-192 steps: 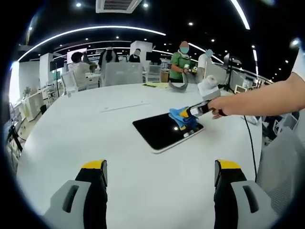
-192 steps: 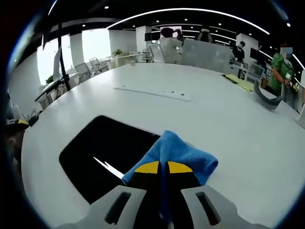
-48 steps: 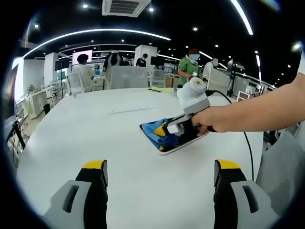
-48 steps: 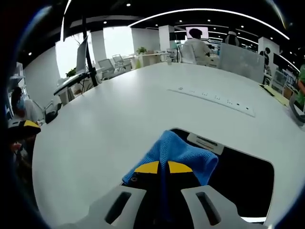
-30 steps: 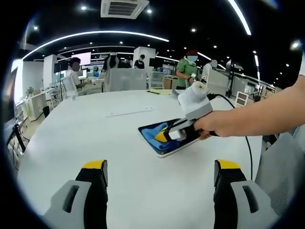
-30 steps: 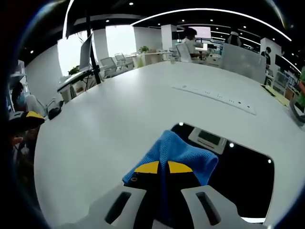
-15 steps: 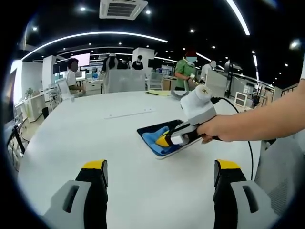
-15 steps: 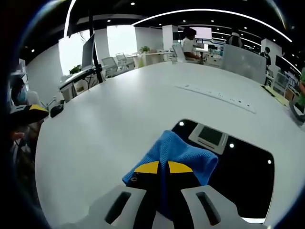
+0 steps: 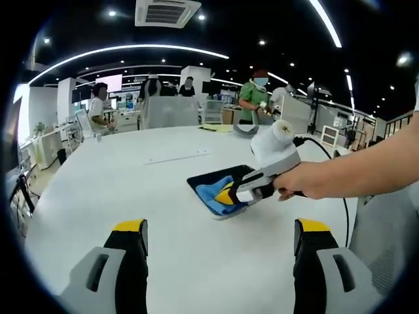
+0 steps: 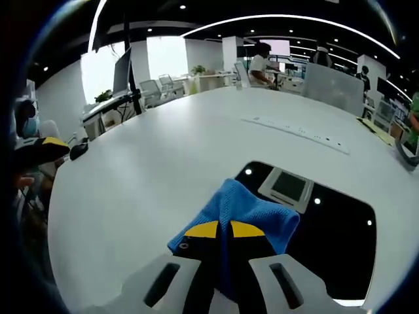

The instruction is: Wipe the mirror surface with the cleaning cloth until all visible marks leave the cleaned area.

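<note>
In the left gripper view, my left gripper [image 9: 219, 245] rises from the bottom edge with its two yellow-tipped jaws spread wide and nothing between them, above the white table [image 9: 98, 196]; just right of centre lies the mirror [image 9: 219, 182], dark and flat on the table, with the blue cleaning cloth [image 9: 213, 195] pressed on its near end; my right gripper [image 9: 230, 194] comes in from the right, my hand [image 9: 298, 186] around its handle.

In the right gripper view, the table [image 10: 150, 157] fills the left and middle; my right gripper [image 10: 224, 230] sits at the bottom centre, its jaws closed tight on the cleaning cloth [image 10: 252, 209]; the mirror [image 10: 327, 226] spreads to the lower right, reflecting ceiling lights, the cloth overlapping its left edge.
</note>
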### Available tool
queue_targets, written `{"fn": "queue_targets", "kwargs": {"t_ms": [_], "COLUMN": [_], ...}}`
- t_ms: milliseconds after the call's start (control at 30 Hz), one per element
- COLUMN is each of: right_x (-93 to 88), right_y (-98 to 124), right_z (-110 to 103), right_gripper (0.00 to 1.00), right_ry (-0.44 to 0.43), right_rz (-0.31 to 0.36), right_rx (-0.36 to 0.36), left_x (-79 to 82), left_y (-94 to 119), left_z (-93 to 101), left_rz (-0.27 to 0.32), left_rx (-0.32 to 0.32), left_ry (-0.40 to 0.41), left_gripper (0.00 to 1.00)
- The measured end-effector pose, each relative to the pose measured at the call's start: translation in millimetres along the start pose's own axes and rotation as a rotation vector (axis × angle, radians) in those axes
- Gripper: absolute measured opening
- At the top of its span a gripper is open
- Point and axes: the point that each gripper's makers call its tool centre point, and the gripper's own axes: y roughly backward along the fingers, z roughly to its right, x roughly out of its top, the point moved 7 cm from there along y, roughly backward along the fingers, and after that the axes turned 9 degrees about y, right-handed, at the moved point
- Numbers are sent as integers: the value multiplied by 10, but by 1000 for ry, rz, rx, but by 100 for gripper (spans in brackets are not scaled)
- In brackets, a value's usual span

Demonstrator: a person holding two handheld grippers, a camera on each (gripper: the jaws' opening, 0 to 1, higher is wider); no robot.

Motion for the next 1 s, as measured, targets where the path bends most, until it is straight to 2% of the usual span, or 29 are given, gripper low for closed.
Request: {"fn": "queue_targets", "kwargs": {"t_ms": [1000], "right_x": [-82], "right_y": [103], "right_z": [0], "right_gripper": [0], "right_ry": [-5], "right_rz": [16], "right_rx": [-6], "left_x": [7], "left_y": [-7], "left_z": [3], "left_rz": [-1], "left_rx": [-2], "left_ry": [-8], "left_gripper": [93]}}
